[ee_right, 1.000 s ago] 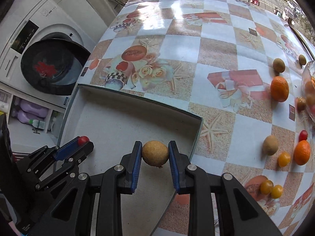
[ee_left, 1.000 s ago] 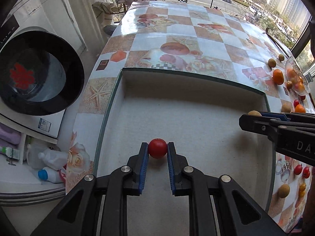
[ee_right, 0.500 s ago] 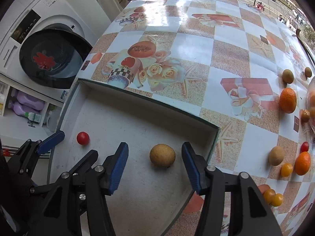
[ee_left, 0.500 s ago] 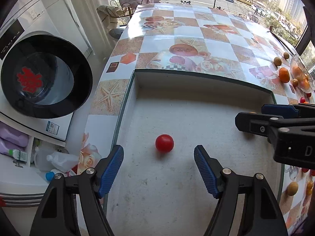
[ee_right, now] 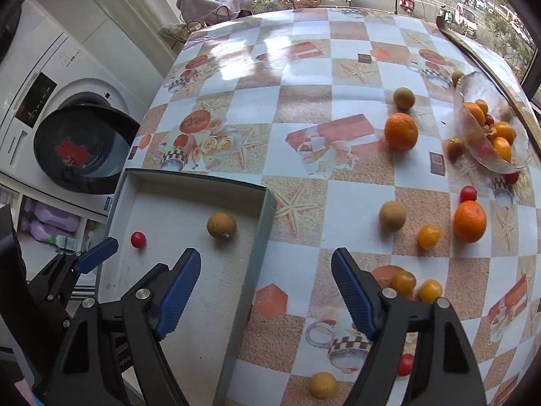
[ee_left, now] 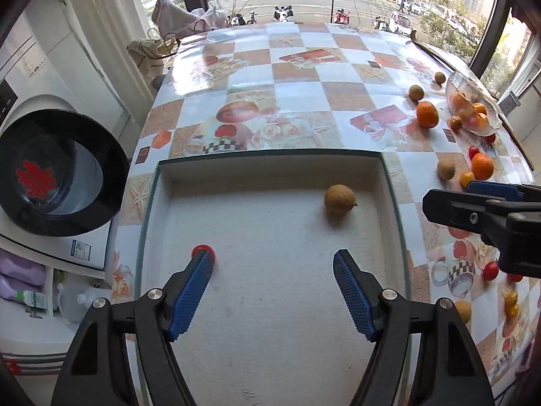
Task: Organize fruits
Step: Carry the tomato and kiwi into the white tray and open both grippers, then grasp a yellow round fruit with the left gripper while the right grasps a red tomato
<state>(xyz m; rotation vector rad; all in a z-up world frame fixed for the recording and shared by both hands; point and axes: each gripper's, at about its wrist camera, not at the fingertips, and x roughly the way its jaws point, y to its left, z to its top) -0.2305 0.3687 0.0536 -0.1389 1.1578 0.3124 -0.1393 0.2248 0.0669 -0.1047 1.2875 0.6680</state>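
Note:
A shallow white tray (ee_left: pixel 270 164) sits at the near left of the patterned table. In it lie a small red tomato (ee_left: pixel 202 249) and a brown round fruit (ee_left: pixel 339 199), both free. My left gripper (ee_left: pixel 272 264) hangs open above the tray floor with nothing between its fingers; its left finger covers part of the tomato. My right gripper (ee_right: pixel 265 260) is over the tray's right wall (ee_right: pixel 260 223), jaws opening, holding nothing. The right wrist view shows the tomato (ee_right: pixel 138 239), the brown fruit (ee_right: pixel 221 225) and the left gripper (ee_right: pixel 84 264) at lower left.
Loose on the table to the right are oranges (ee_right: pixel 400 131), brown fruits (ee_right: pixel 392 216), yellow tomatoes (ee_right: pixel 428 236) and red tomatoes (ee_right: pixel 468 193). A glass bowl (ee_right: pixel 473 149) with fruit stands at the far right. A washing machine (ee_right: pixel 81 149) is left of the table.
Both grippers opened and let go: the left released the red tomato, the right the brown fruit. Both then pulled up and shifted right, away from the fruits in the tray.

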